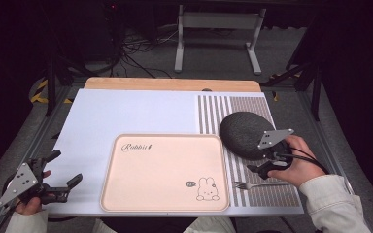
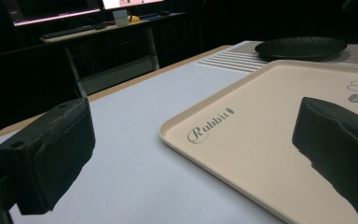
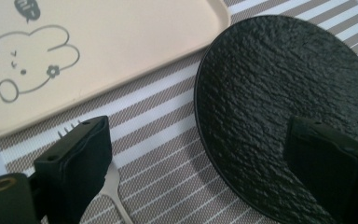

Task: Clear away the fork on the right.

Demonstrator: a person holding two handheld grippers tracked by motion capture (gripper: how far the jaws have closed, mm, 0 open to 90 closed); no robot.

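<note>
A beige tray [image 1: 165, 145] with a rabbit drawing lies in the middle of the white table top. To its right, a black textured plate [image 1: 243, 132] rests on a striped placemat [image 1: 213, 111], with a silver fork [image 1: 260, 185] nearer the front. My right gripper [image 1: 266, 162] hovers open at the plate's near edge. In the right gripper view its jaws straddle the plate [image 3: 279, 93] rim, one jaw over the fork [image 3: 113, 184]. My left gripper [image 1: 68, 166] stands open at the table's front left, apart from the tray [image 2: 270, 116], holding nothing.
A wooden board [image 1: 172, 83] sticks out behind the white top. Beyond it stand a white metal frame [image 1: 218, 34] and cables on the floor. A desk with monitors [image 2: 88, 18] shows far off in the left gripper view.
</note>
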